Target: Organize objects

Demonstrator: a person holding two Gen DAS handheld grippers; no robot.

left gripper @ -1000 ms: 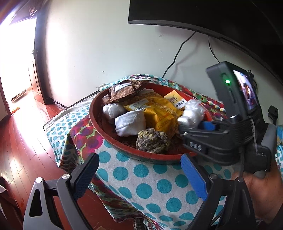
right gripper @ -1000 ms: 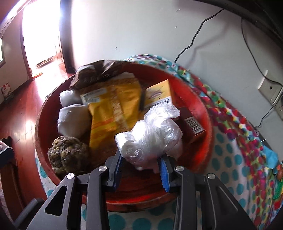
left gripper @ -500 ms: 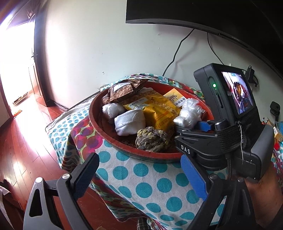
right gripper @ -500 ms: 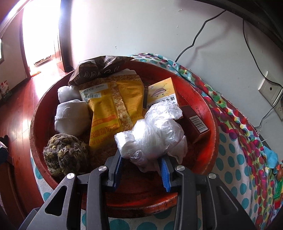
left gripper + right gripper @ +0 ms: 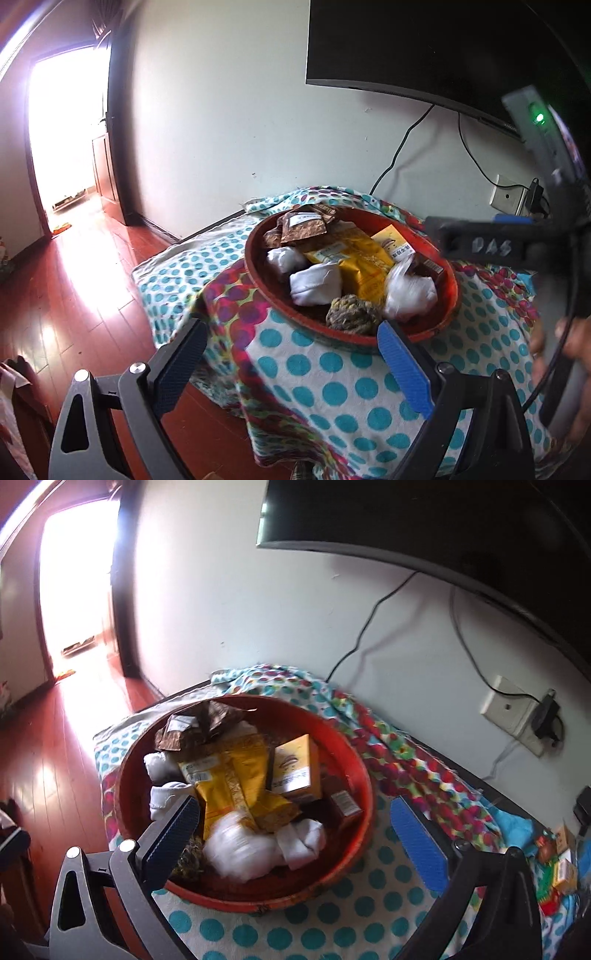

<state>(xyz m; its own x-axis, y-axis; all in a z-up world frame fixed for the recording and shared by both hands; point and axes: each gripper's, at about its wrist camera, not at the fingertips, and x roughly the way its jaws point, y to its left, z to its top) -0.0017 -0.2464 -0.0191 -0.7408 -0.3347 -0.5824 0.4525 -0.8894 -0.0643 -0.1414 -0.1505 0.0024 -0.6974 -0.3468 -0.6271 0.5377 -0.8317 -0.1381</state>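
In the red basin point(image 5: 354, 771), one plastic bag point(image 5: 236, 849), one yarn ball point(image 5: 352, 315), both tongs point(image 5: 295, 845) point(image 5: 291, 363) agape.

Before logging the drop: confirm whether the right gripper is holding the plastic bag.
No, the right gripper is open and empty; the plastic bag lies in the red bowl.

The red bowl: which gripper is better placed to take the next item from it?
Right, probably. The right gripper is open, its fingers framing the red bowl just above the plastic bag. The left gripper is also open, but hangs back before the table edge.
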